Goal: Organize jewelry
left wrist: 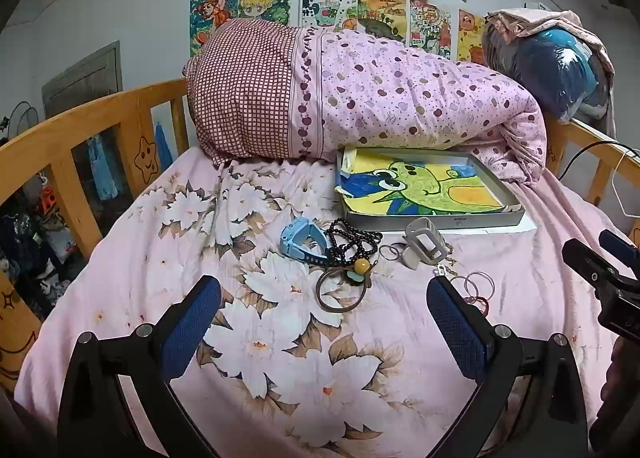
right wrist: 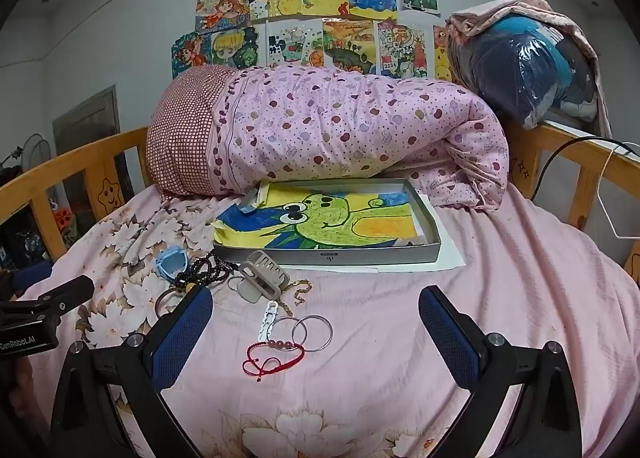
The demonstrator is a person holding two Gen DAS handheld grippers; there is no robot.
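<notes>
Blue-padded fingers (left wrist: 196,322) of the left hand-held gripper (left wrist: 324,322) stand wide apart and hold nothing, hovering low over the flowered pink sheet (left wrist: 280,358) of the bed. Just ahead of them, between the finger lines, lies a brown hair tie (left wrist: 340,290) with a yellow bead. Beyond it sit a string of black beads (left wrist: 352,242), a blue watch (left wrist: 298,238) to their left, and a grey watch (left wrist: 424,244) to their right. Thin rings (left wrist: 478,284) lie just beside the left gripper's right fingertip.

The right hand-held gripper (right wrist: 316,322) is also spread wide and empty. A red cord bracelet (right wrist: 272,356) lies on the sheet between its fingers, nearer the left one, with two silver rings (right wrist: 314,332) touching its far side and a small white clip (right wrist: 268,318) beside them. A gold chain (right wrist: 300,292) lies a little further ahead, near the grey watch.

Behind the whole cluster rests a shallow grey tray (right wrist: 332,256) lined with a frog drawing, its front wall close to the grey watch. A rolled pink quilt (right wrist: 340,126) lies behind the tray.
</notes>
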